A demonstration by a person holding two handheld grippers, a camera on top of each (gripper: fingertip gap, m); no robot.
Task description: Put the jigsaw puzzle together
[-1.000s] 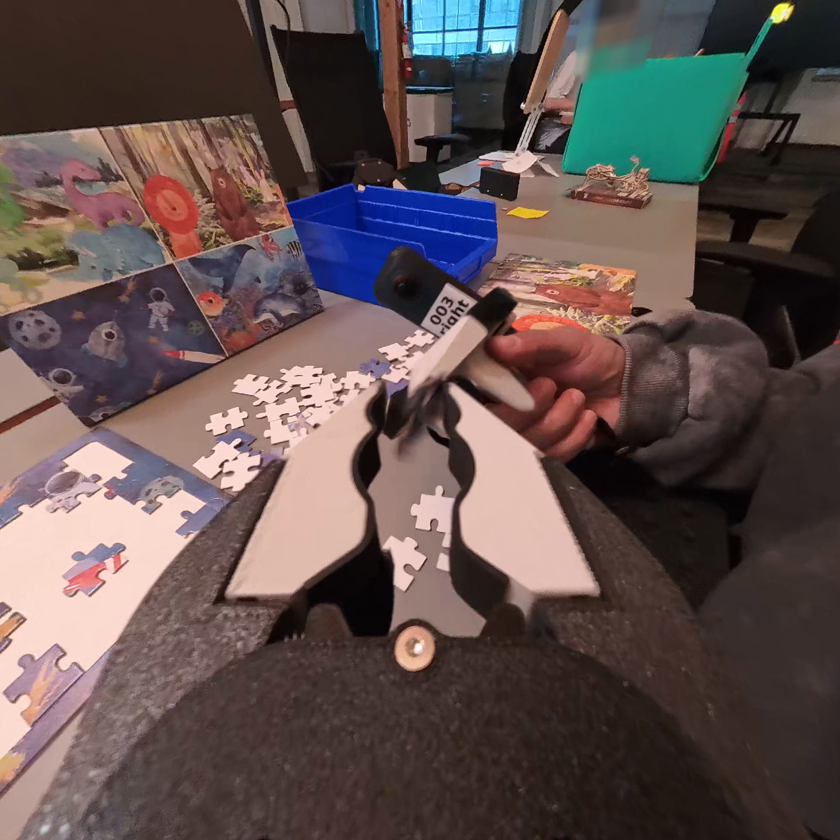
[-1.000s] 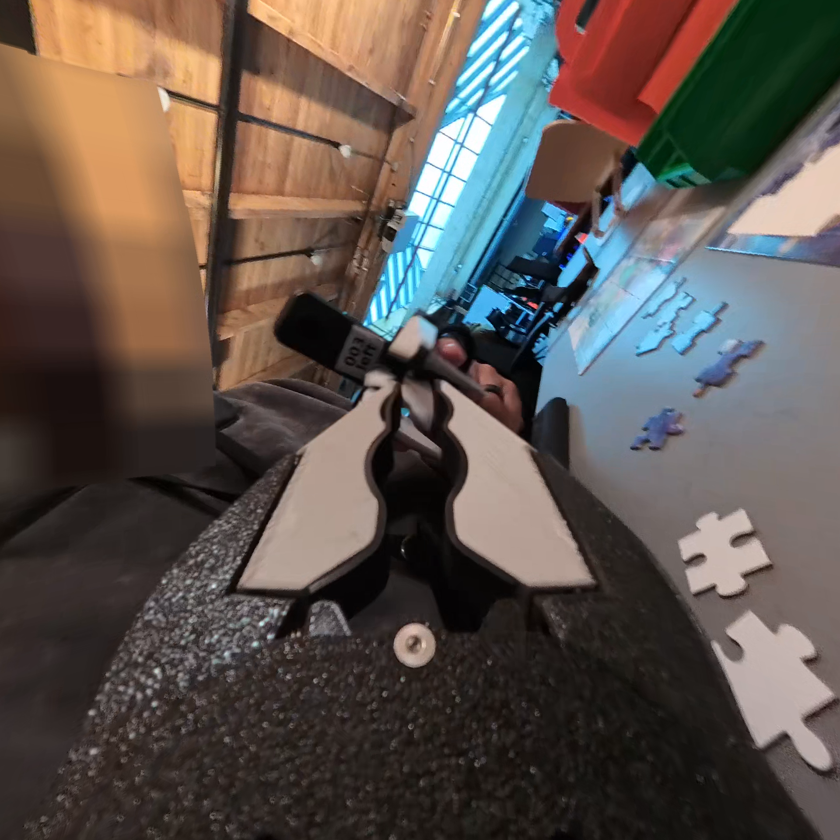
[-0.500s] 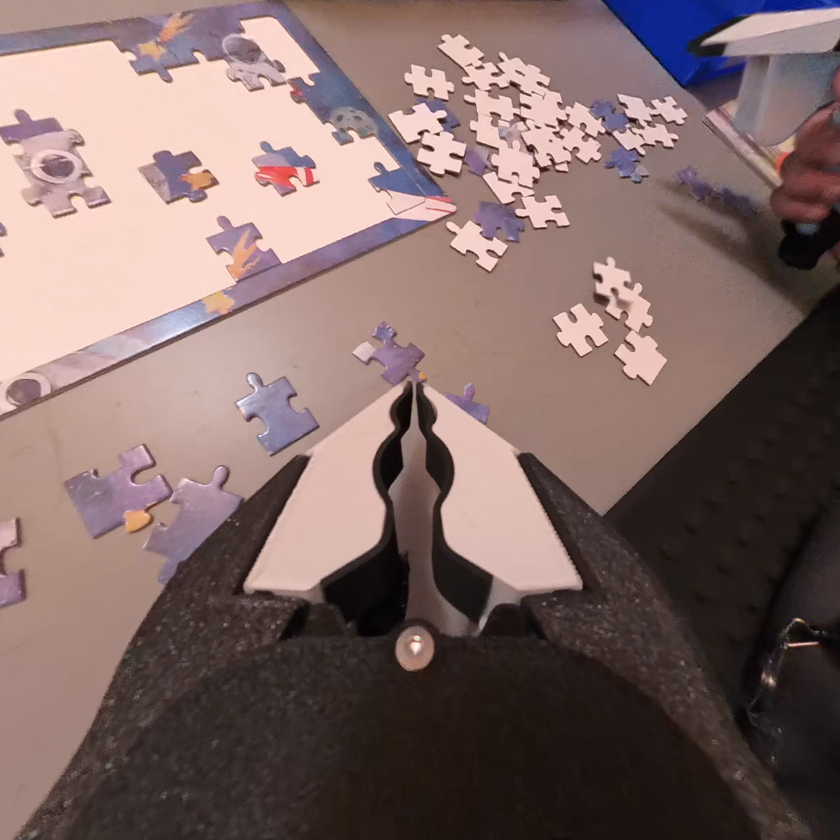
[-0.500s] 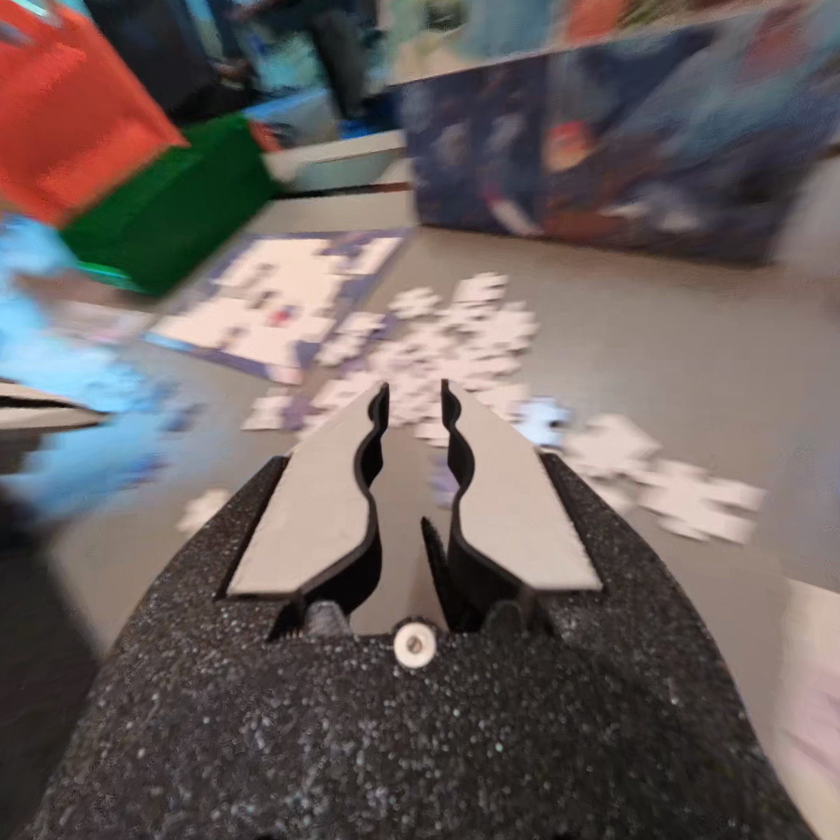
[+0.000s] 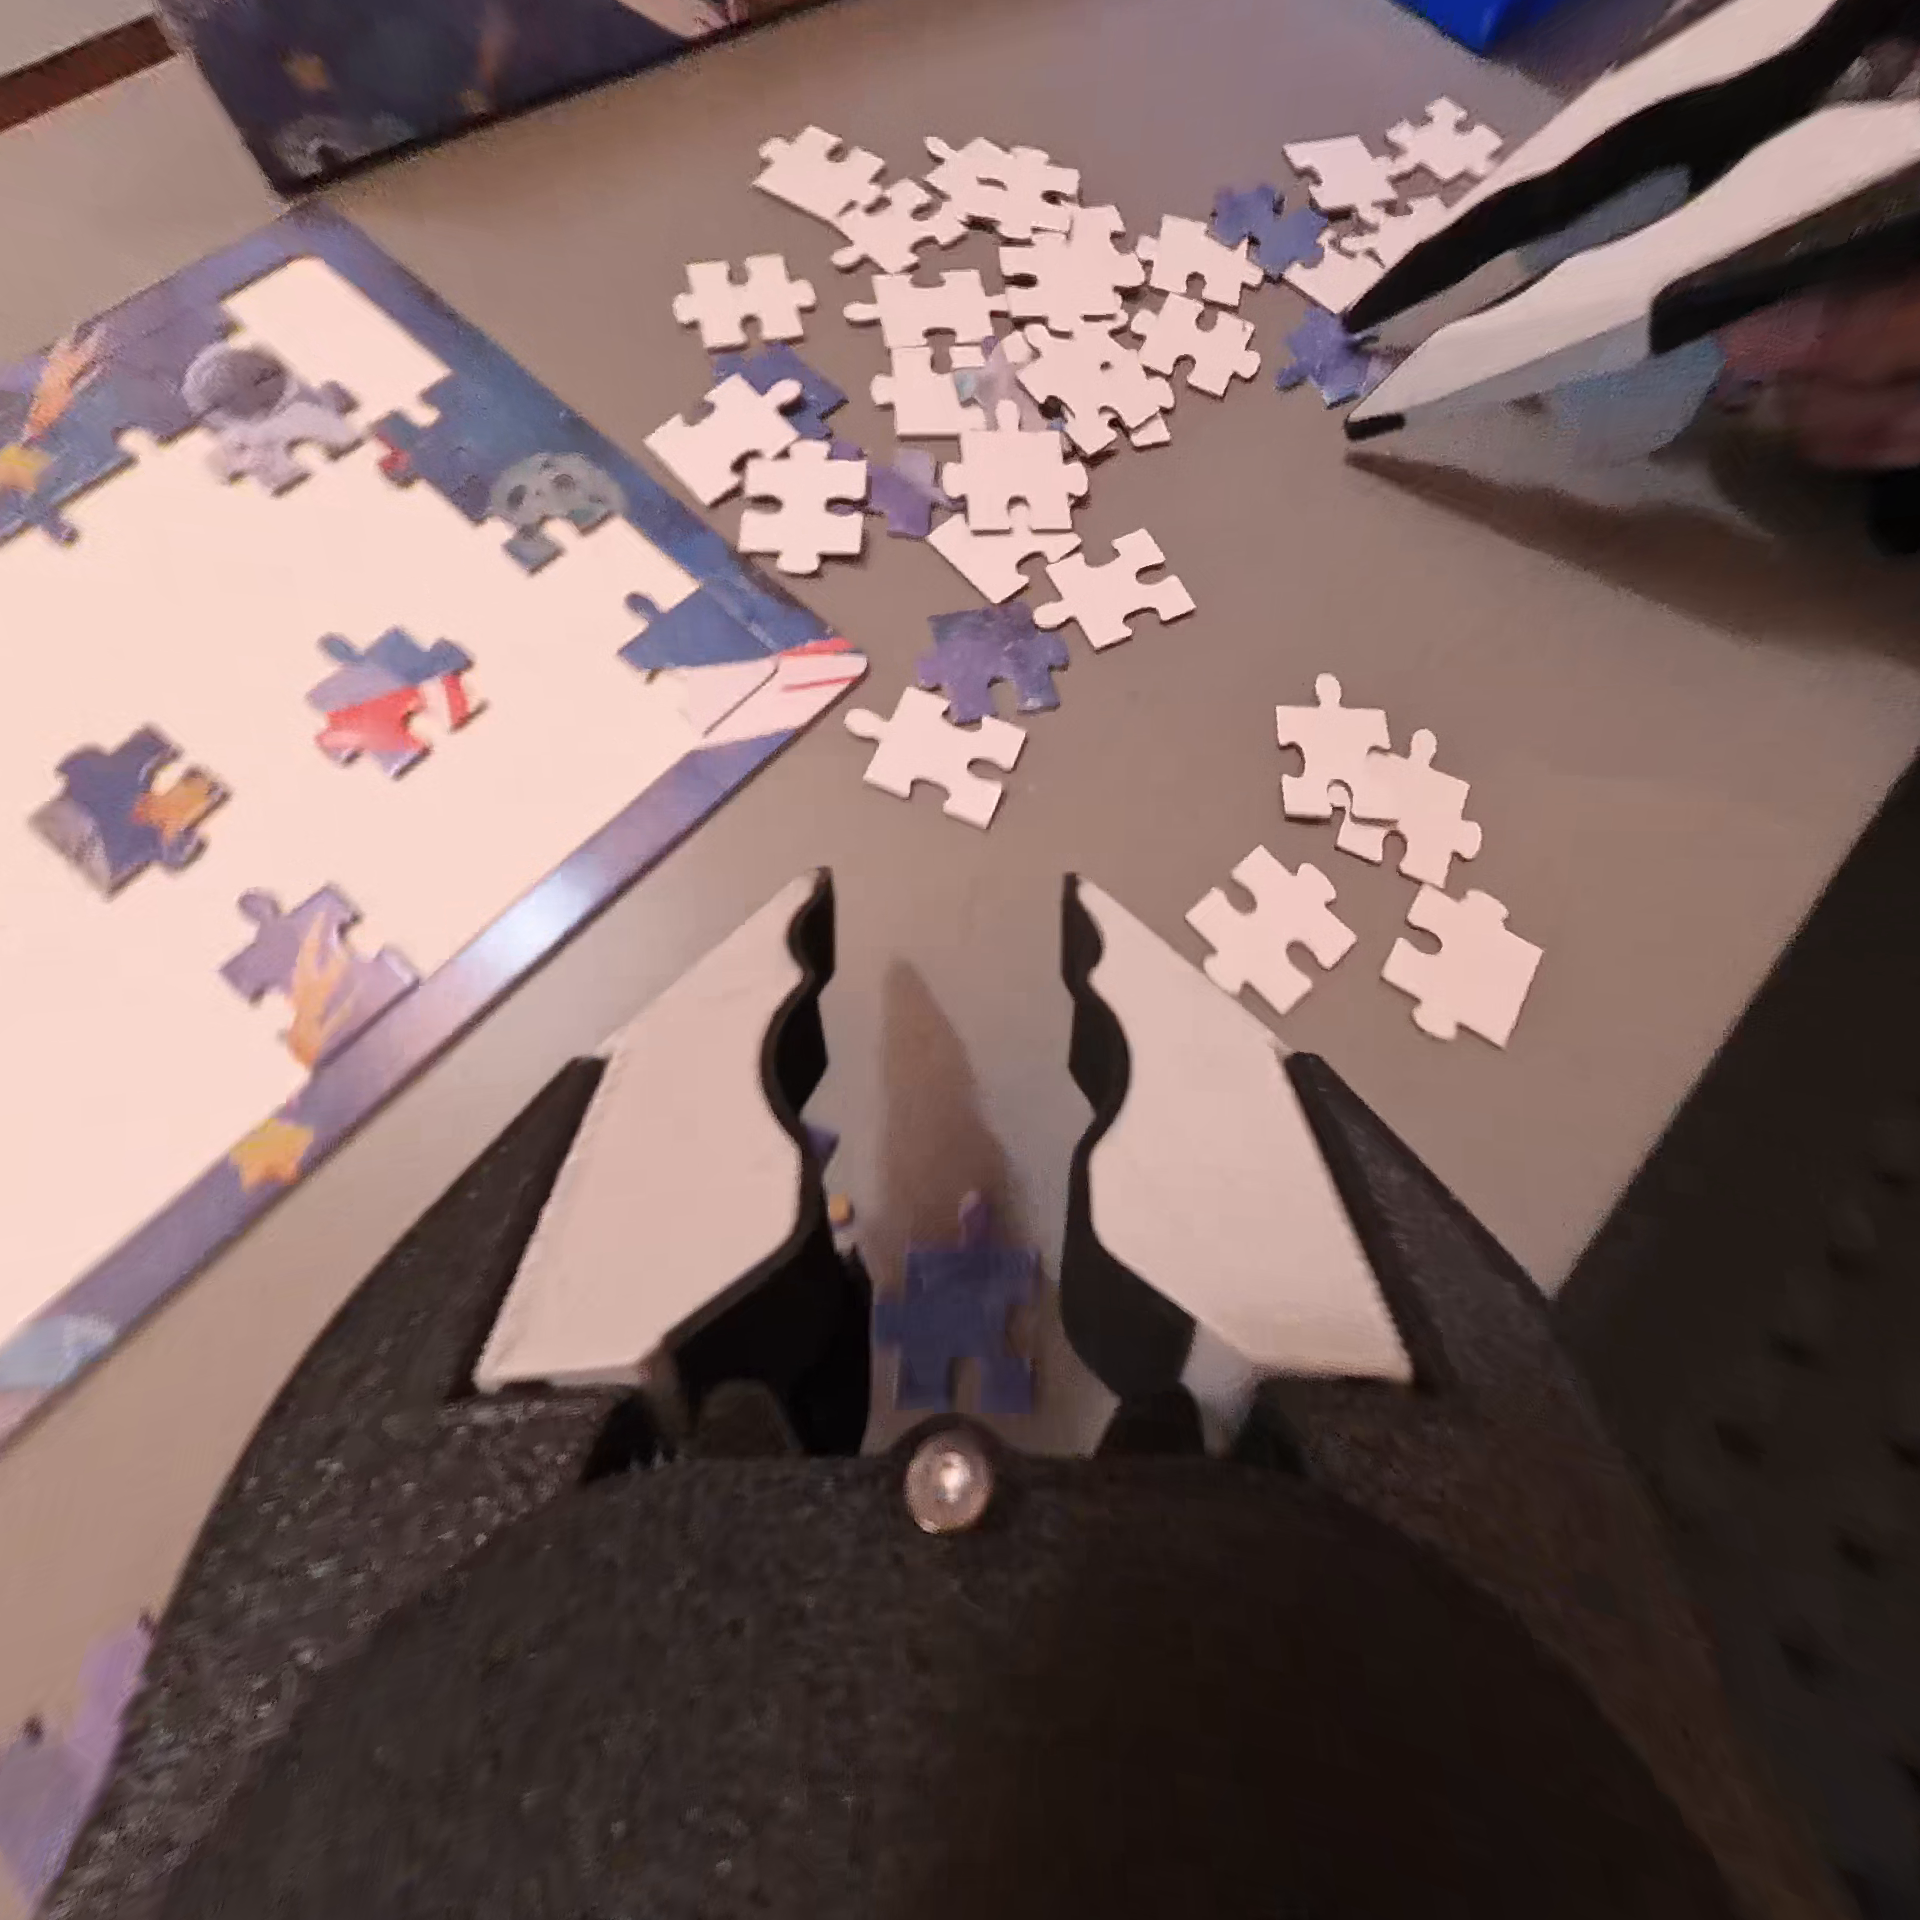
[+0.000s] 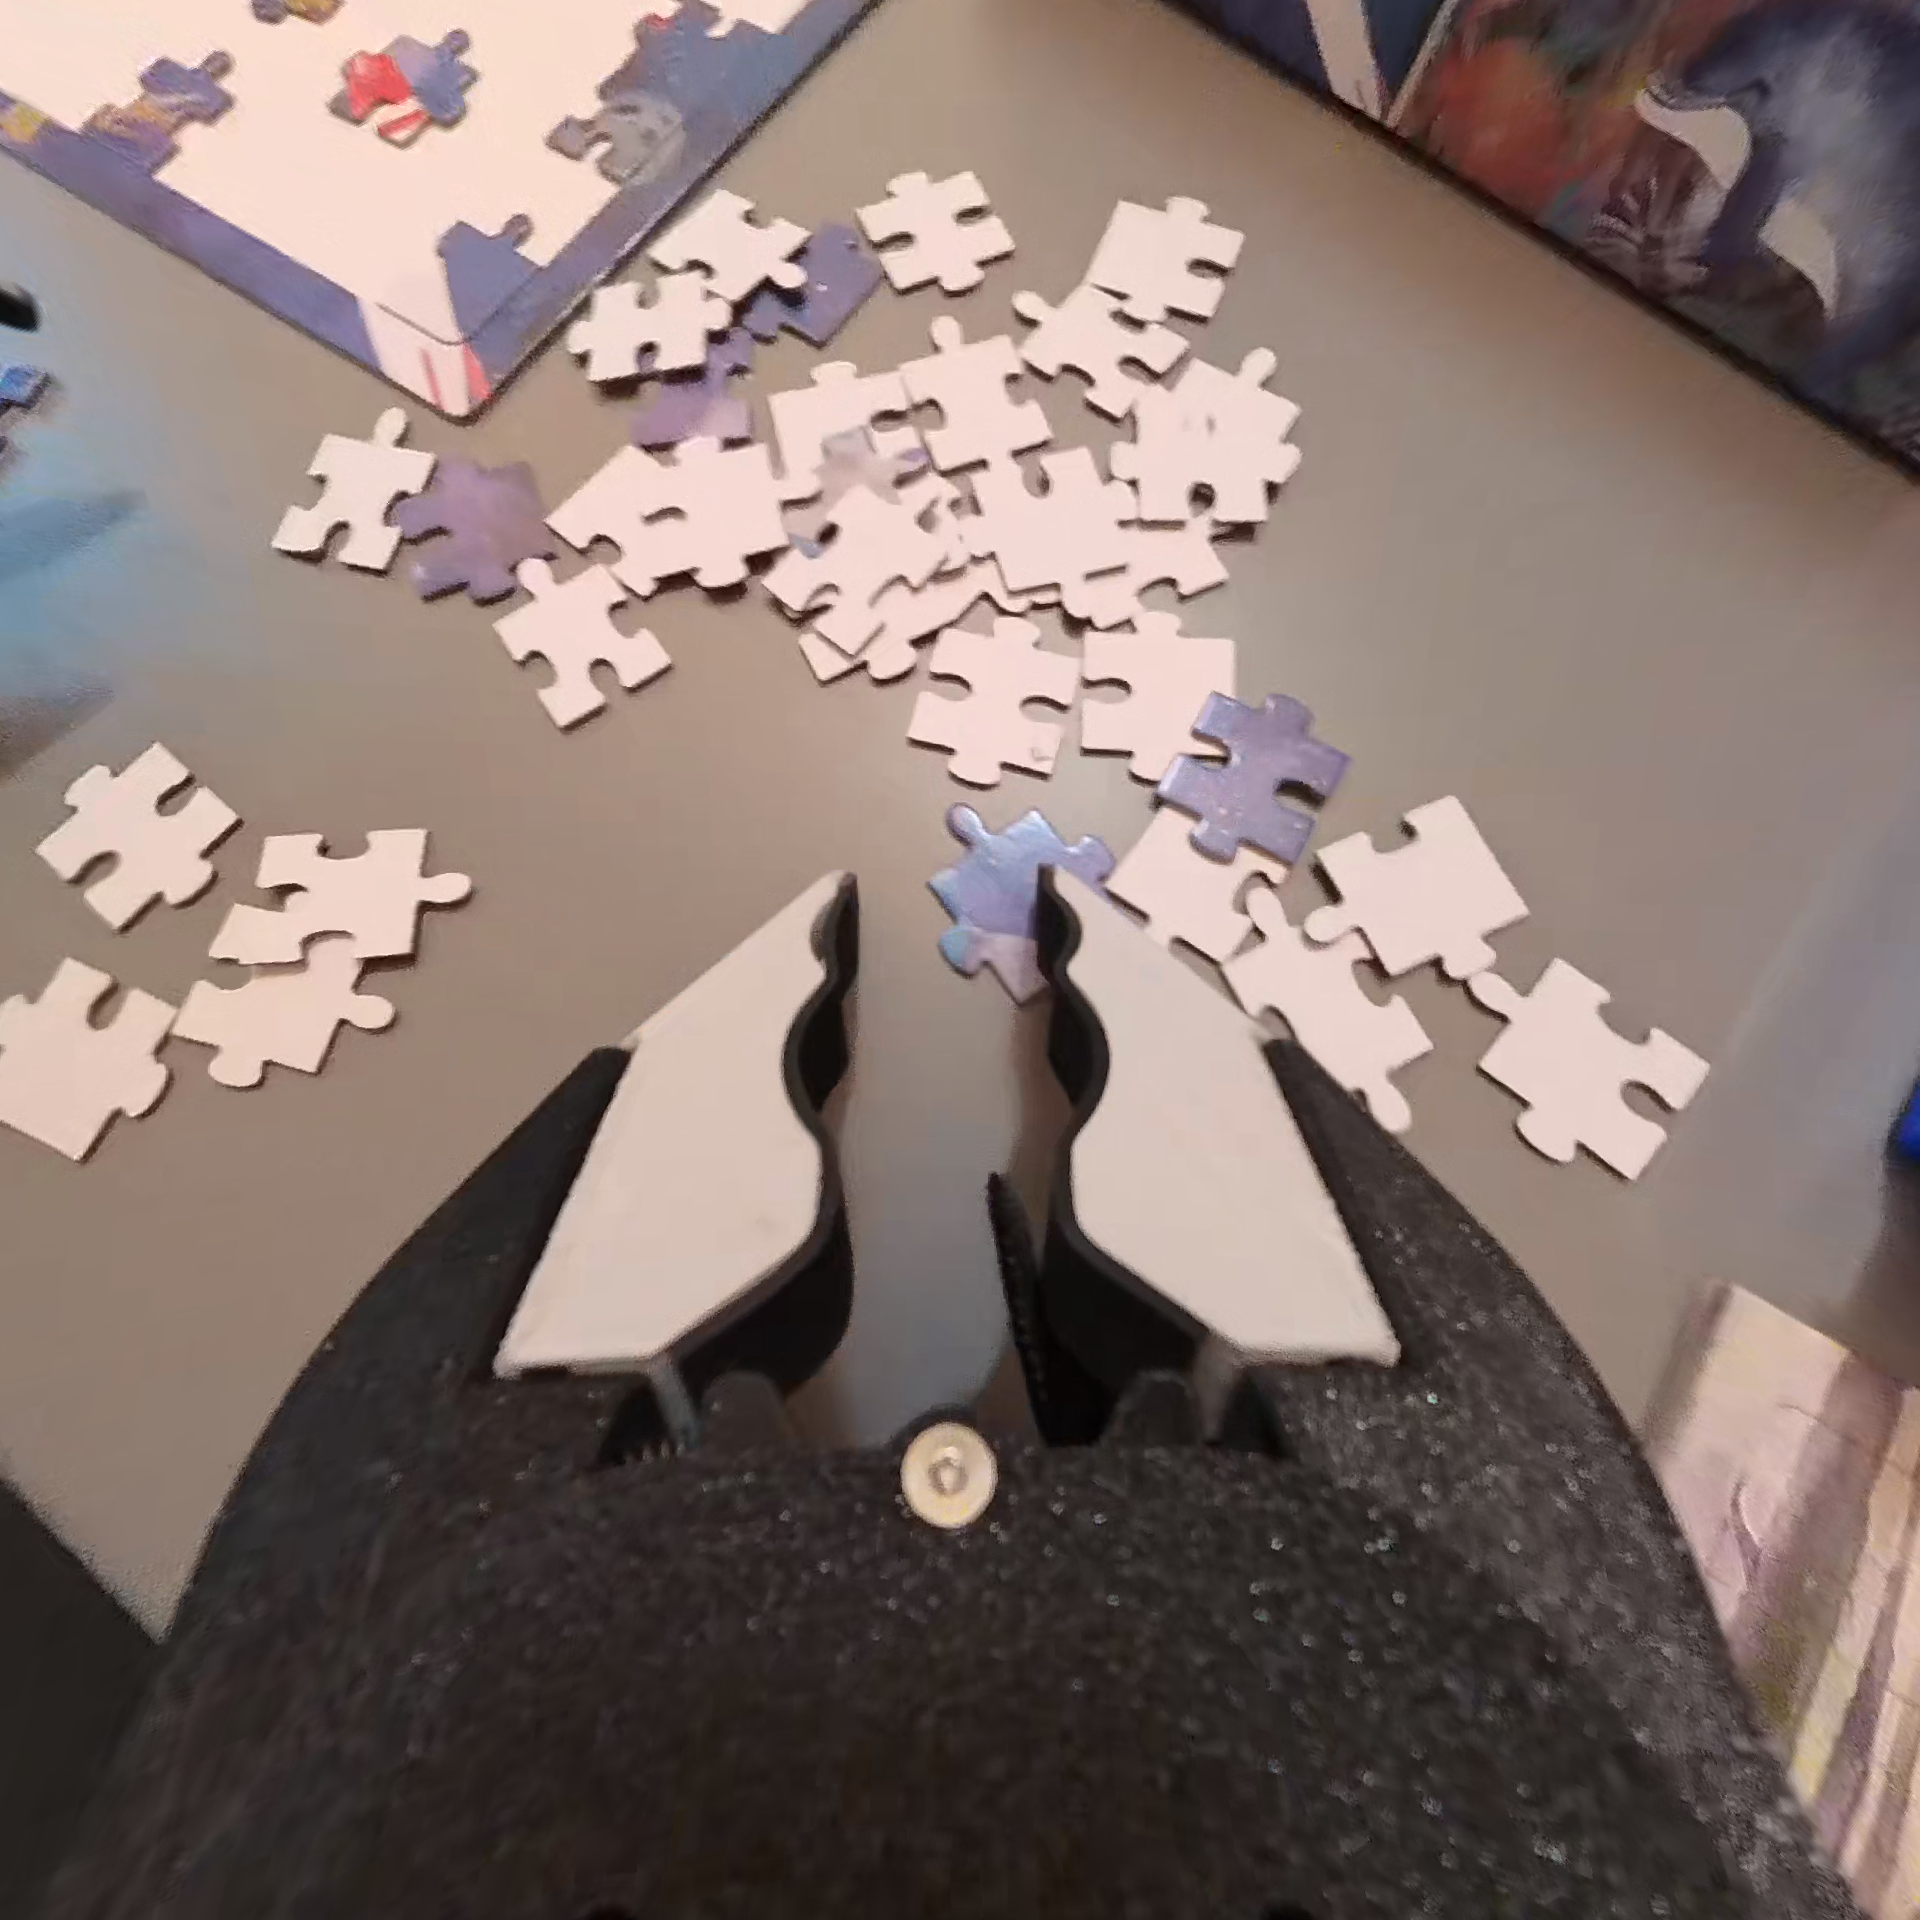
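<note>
The left gripper [image 5: 948,894] has its two white fingers spread apart with nothing between the tips. A small blue cardboard puzzle piece [image 5: 961,1325] lies on the grey table [image 5: 1558,623] down low in the gap, near the silver screw, and no finger touches it. The right gripper [image 6: 948,894] is also spread apart and holds nothing. A pale blue puzzle piece [image 6: 997,883] lies on the table right at the tip of its finger at 1 o'clock, partly hidden behind that finger; I cannot tell if they touch. Past the tips, at 12 o'clock, sits a big heap of loose puzzle pieces [image 6: 935,499], most of them white side up and a few blue. A small bunch of four white pieces [image 6: 208,956] lies at 9 o'clock, apart from the heap. Far off at 11 o'clock is the flat puzzle tray with a blue rim [image 6: 436,343]. Inside it a few coloured pieces sit here and there on the white bottom, and most of it is bare. A picture box [image 6: 1662,208] stands at 1 o'clock.
</note>
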